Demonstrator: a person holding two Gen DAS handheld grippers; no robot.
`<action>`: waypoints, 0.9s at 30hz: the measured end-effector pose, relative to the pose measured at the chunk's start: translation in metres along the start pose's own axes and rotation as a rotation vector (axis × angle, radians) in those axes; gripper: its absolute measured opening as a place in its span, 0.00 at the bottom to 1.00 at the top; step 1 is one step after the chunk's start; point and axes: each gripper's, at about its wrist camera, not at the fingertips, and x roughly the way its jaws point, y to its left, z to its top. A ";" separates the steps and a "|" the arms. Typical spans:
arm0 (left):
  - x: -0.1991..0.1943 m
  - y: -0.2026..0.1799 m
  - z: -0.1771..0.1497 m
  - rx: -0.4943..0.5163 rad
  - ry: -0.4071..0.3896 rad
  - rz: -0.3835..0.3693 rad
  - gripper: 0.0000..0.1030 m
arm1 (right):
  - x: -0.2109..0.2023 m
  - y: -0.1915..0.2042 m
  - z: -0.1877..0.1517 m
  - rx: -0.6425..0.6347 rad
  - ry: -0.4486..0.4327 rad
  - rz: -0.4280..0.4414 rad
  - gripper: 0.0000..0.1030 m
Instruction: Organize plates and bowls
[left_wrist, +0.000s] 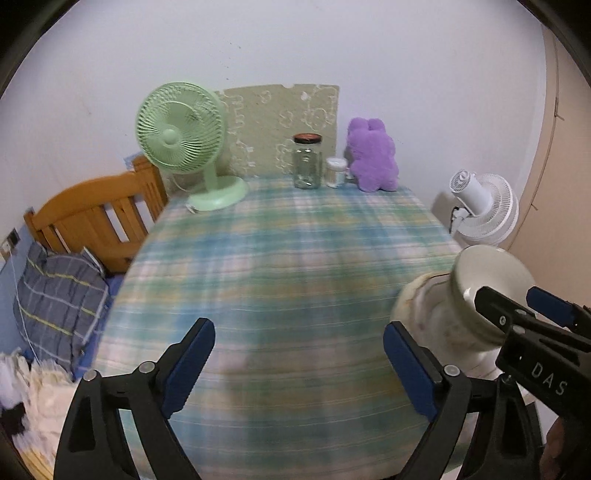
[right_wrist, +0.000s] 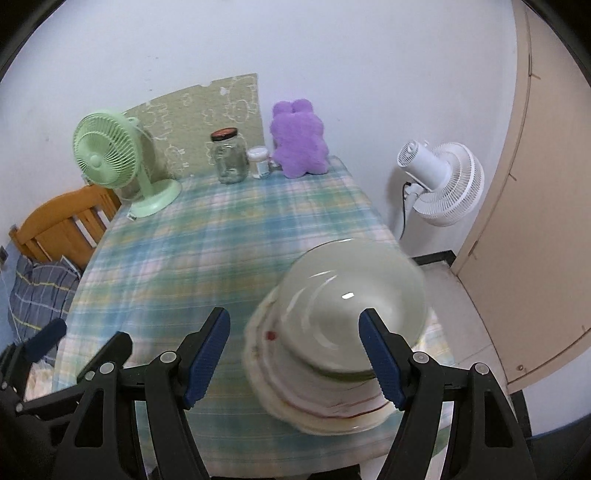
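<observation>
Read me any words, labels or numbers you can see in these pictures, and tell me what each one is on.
"DAS": white letters on the black body of the right gripper, seen in the left wrist view; the word may run on out of view.
Small white-lidded jar: its label is too small and blurred to read.
Nothing else carries readable text.

Tablecloth is bare from the stacked bowls back to the jar, green fan and plush lining the wall.

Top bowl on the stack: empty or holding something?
Empty: the right wrist view looks into the top bowl and shows only bare pale glaze, though blurred by motion.
</observation>
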 end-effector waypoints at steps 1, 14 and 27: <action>-0.001 0.010 -0.005 0.005 -0.013 0.005 0.92 | -0.001 0.007 -0.005 -0.006 -0.006 -0.002 0.73; -0.010 0.055 -0.069 -0.045 -0.092 0.062 0.96 | 0.002 0.064 -0.074 -0.067 -0.089 0.040 0.78; -0.029 0.069 -0.094 -0.076 -0.115 0.067 0.99 | -0.015 0.071 -0.102 -0.066 -0.153 0.057 0.80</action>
